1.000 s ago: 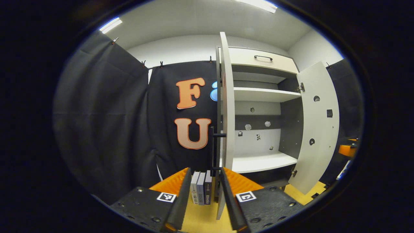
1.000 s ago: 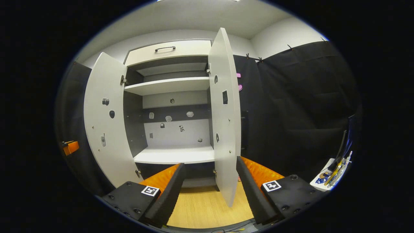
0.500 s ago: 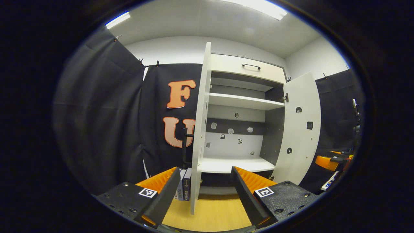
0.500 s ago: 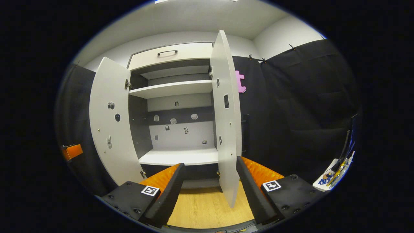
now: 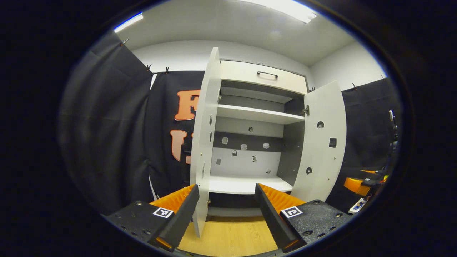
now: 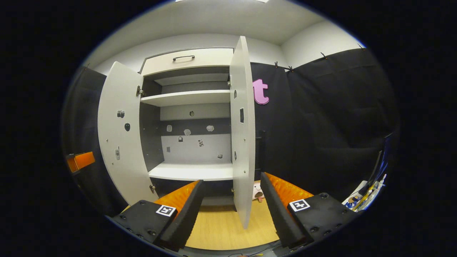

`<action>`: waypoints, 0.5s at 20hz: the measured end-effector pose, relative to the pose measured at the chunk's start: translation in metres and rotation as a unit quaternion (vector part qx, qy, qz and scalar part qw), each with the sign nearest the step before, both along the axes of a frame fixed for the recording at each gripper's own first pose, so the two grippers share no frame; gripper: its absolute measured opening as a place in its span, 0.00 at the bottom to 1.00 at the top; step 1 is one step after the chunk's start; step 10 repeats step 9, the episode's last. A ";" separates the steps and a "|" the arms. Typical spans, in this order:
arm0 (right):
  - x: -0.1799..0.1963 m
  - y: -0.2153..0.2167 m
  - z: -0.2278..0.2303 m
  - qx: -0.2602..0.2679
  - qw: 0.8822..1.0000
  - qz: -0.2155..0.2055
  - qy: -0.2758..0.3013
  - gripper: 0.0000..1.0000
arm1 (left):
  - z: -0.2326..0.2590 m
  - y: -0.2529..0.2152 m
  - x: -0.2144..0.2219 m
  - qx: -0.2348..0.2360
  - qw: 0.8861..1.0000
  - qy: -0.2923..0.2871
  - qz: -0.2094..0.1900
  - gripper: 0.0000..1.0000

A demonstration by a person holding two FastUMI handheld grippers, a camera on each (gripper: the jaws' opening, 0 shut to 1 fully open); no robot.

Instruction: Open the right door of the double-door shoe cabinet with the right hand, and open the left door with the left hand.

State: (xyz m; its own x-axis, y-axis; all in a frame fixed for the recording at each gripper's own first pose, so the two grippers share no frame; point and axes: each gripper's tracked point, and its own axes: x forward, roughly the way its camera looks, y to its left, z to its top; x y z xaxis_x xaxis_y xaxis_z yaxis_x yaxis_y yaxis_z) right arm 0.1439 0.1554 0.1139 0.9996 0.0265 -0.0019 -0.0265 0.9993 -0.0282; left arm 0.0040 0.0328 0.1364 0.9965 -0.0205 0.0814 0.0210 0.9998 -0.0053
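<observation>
In the left gripper view, the left gripper point(image 5: 226, 214) sits at the bottom of the frame with its two fingers spread apart and nothing between them, above a strip of wooden floor point(image 5: 232, 237). The shoe cabinet point(image 5: 250, 142) fills the centre with both doors swung open: the left door point(image 5: 203, 142) stands nearly edge-on left of centre, its lower end just beside the gripper's left finger point(image 5: 182, 214), and the right door point(image 5: 321, 142) angles out at the right. Inside are a high shelf point(image 5: 257, 114) and a low shelf point(image 5: 246, 184), a drawer with a dark handle point(image 5: 267, 74) sits on top, and an orange object point(image 5: 353, 185) shows at the lower right edge.
</observation>
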 end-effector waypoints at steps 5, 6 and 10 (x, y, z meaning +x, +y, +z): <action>-0.002 0.001 0.005 0.005 1.000 0.004 -0.011 0.99 | 0.003 -0.007 0.008 -0.003 1.000 -0.007 -0.009 0.95; 0.000 0.000 0.005 0.005 1.000 0.001 -0.013 0.99 | 0.004 -0.008 0.009 -0.001 1.000 -0.009 -0.010 0.95; 0.001 0.006 0.003 0.003 1.000 0.008 -0.012 0.99 | 0.006 -0.012 0.012 -0.004 1.000 -0.015 -0.020 0.95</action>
